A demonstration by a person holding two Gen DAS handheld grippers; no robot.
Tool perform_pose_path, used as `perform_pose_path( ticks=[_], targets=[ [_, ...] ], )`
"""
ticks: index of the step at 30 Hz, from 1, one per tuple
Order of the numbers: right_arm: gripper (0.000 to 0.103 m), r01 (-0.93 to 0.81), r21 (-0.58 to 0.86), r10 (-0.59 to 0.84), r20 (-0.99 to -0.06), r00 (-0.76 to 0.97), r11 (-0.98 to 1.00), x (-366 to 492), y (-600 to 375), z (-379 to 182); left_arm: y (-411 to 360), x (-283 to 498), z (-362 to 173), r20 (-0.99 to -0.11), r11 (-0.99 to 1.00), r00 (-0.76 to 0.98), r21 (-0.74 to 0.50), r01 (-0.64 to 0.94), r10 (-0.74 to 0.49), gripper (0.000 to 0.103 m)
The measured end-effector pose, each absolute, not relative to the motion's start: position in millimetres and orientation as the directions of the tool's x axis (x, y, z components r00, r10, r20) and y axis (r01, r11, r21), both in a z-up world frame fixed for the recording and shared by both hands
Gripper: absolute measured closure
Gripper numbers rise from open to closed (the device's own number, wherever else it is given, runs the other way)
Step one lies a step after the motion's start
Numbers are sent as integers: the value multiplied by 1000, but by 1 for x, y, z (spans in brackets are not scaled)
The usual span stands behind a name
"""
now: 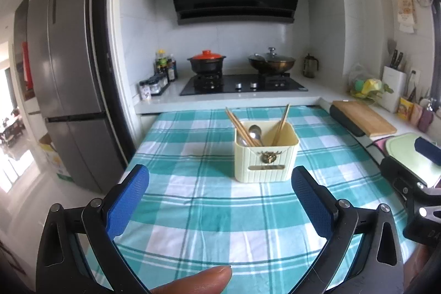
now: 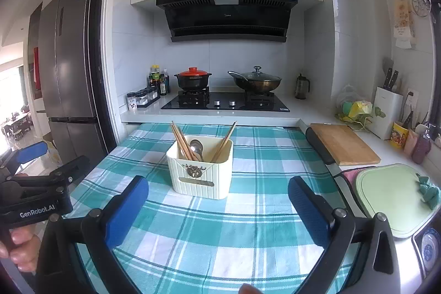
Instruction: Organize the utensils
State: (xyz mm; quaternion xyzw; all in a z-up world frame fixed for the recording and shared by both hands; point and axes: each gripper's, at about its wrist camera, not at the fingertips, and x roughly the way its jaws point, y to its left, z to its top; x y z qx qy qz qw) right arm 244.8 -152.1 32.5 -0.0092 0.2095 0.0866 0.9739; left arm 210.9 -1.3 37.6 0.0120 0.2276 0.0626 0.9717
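A cream ribbed utensil holder [image 1: 266,161] [image 2: 200,172] stands on the teal checked tablecloth [image 1: 209,211] [image 2: 209,236]. Inside it lean several wooden chopsticks [image 1: 241,127] [image 2: 182,139] and a metal spoon [image 1: 255,132] [image 2: 197,146]. My left gripper [image 1: 220,181] hangs open over the cloth, short of the holder, with nothing between its blue pads. In the right wrist view my right gripper [image 2: 217,192] is also open and empty, with the holder just beyond the gap. The left gripper's body [image 2: 33,194] shows at the left edge there, and the right gripper's body [image 1: 413,192] at the right edge of the left wrist view.
Behind the table is a gas hob [image 2: 226,101] with a red-lidded pot [image 2: 193,79] and a lidded wok [image 2: 256,81]. A wooden board [image 2: 344,142] and a green board [image 2: 394,197] lie at the right. A fridge [image 1: 63,73] stands at the left. A fingertip [image 1: 198,280] shows at the bottom.
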Motion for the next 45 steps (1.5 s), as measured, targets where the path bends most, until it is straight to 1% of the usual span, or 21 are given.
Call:
perform_pose_path(
  ticks=[11,18,45],
  targets=[
    [0,-162,6,151,-392,907,987,227,-148,46,1,196,47,-435,993,893,44,-110,118,0],
    [0,-174,0,160,-386,908,985,222,-142,51,1,198,47,-441,991,887,63,-119,134,0],
    [0,-207,6,193,-387,902,978,221,-138,50,8,199,43,-458,991,879,40,-128,132,0]
  ],
)
